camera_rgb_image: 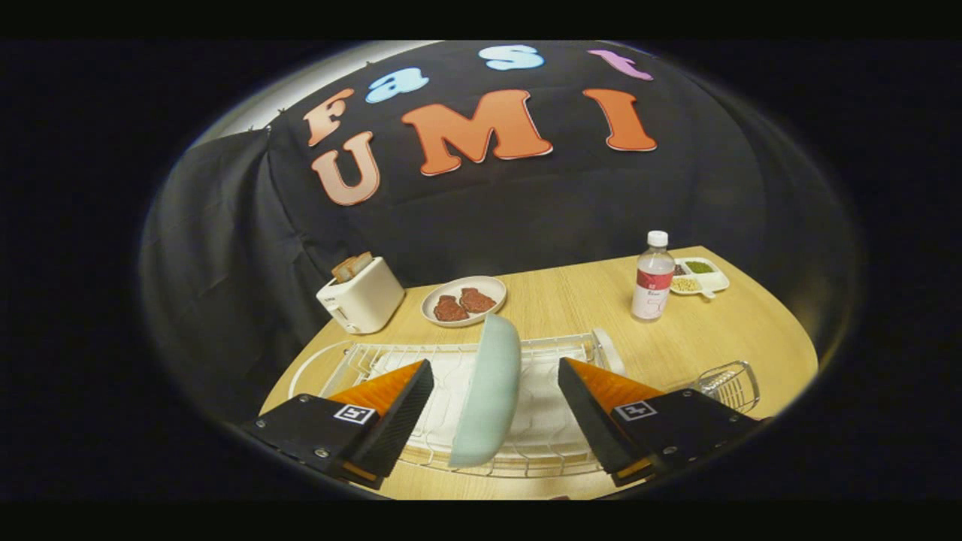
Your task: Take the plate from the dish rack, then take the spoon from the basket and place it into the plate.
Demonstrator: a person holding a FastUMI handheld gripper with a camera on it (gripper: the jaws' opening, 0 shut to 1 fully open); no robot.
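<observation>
One plate (pixel 487 391), pale green, stood on edge in the white wire dish rack (pixel 556 349), and it sat squarely between the two fingers of the gripper (pixel 496 409), which were spread wide with clear space on either side of the plate; neither finger touched it. The plate leaned a little, its upper rim reaching ahead of the fingers and its lower edge down among the rack wires near their bases.

It looked like a rigid, glazed piece, probably ceramic or melamine: stiff, smooth and likely slippery under a pinch, and breakable if ceramic. Weight was probably moderate, enough to swing if held far from its middle. The sensible hold seemed to be across the thickness at the upper rim, one finger on each face, set deep enough that the curved edge could not squirt out. Lifting straight up along the rack slots would likely spare it from catching on the wires.

The wire basket (pixel 727 383) lay just to the right of the right finger, on the wooden table (pixel 571 300); whether a spoon lay in it could not be made out. Well beyond the fingers stood a toaster (pixel 361 300), a dish of meat (pixel 464 300), a bottle (pixel 652 278) and a small divided tray (pixel 703 276).
</observation>
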